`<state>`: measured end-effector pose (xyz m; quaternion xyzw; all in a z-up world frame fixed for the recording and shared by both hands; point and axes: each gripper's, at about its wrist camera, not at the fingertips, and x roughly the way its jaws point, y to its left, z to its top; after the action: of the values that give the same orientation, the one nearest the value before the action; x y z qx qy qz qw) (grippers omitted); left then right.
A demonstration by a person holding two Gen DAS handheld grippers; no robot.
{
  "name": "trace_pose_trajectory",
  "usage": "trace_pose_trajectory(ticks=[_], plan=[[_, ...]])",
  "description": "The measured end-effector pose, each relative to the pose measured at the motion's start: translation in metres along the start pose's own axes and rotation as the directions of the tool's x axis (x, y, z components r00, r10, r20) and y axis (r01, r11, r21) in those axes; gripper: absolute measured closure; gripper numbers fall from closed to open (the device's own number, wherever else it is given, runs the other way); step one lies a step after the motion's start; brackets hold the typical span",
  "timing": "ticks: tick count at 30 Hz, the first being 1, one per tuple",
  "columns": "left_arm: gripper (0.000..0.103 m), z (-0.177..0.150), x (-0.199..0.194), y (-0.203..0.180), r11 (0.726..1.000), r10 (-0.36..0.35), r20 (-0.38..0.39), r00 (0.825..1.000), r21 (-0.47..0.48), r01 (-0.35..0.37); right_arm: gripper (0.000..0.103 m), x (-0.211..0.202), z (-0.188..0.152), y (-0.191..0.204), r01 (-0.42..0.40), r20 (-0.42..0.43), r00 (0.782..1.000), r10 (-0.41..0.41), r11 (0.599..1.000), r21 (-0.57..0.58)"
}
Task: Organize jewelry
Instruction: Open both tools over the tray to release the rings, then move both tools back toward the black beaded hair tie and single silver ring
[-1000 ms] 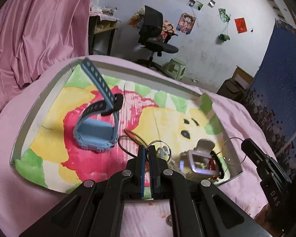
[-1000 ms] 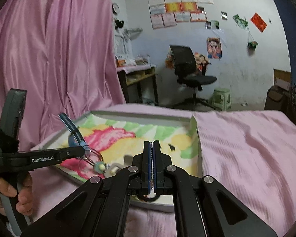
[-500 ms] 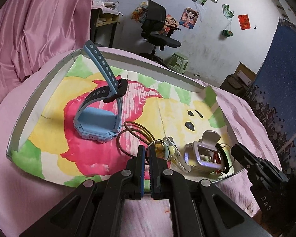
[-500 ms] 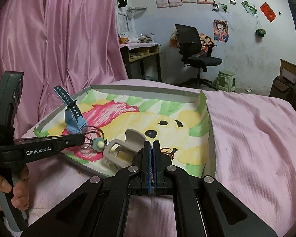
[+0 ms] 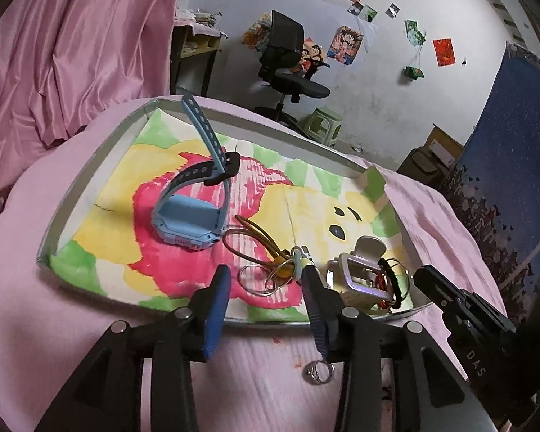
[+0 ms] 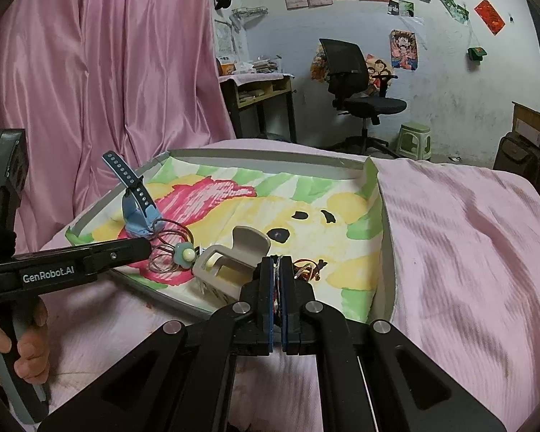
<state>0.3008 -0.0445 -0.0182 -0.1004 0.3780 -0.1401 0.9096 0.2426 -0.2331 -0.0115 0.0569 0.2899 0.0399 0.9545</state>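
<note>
A shallow tray [image 5: 90,172] with a bright flower print holds the jewelry. In it lie a blue watch [image 5: 187,219], brown cord loops with thin rings and a small flower charm [image 5: 277,266], a beige hair claw [image 5: 360,266] and a red-black bracelet [image 5: 388,280]. My left gripper [image 5: 266,288] is open at the tray's near edge, its fingers either side of the rings. A small ring [image 5: 318,372] lies on the pink cloth below it. My right gripper [image 6: 277,280] is shut on a thin silver piece at the tray's near edge, next to the claw [image 6: 234,262] and bracelet [image 6: 306,266].
Pink cloth [image 6: 468,252] covers the bed around the tray. A pink curtain [image 6: 108,72] hangs at the left. An office chair [image 6: 356,86], a green stool [image 6: 414,140] and a desk [image 6: 259,97] stand behind. A blue patterned panel [image 5: 514,180] stands at the right.
My left gripper has opened and let the rings and charm down onto the tray. The right gripper, still shut, has come closer to the tray's near edge.
</note>
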Motion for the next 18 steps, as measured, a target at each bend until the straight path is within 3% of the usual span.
trace_pose_trajectory(ticks=[5,7,9,16,18], plan=[[0.042,-0.004,-0.021,0.001,1.000,0.021,0.050,0.999,0.003,-0.021,0.099,-0.013,-0.002,-0.001,0.004,0.027,1.000,-0.004,1.000,0.010],[0.040,-0.006,-0.028,0.001,1.000,0.027,0.065,0.998,0.007,-0.027,0.092,-0.021,-0.003,0.000,0.005,0.041,0.999,-0.005,1.000,0.011],[0.037,-0.008,-0.036,0.000,0.999,0.037,0.078,0.996,0.015,-0.038,0.067,-0.026,-0.004,0.000,0.003,0.053,0.999,-0.004,1.000,0.014],[0.020,-0.018,-0.065,-0.001,0.996,0.070,0.147,0.987,0.035,-0.076,0.063,-0.056,-0.005,0.001,-0.012,0.125,0.992,0.010,1.000,0.019],[0.014,-0.022,-0.073,-0.001,0.996,0.077,0.166,0.983,0.041,-0.085,0.051,-0.065,-0.007,0.002,-0.017,0.148,0.989,0.013,1.000,0.022]])
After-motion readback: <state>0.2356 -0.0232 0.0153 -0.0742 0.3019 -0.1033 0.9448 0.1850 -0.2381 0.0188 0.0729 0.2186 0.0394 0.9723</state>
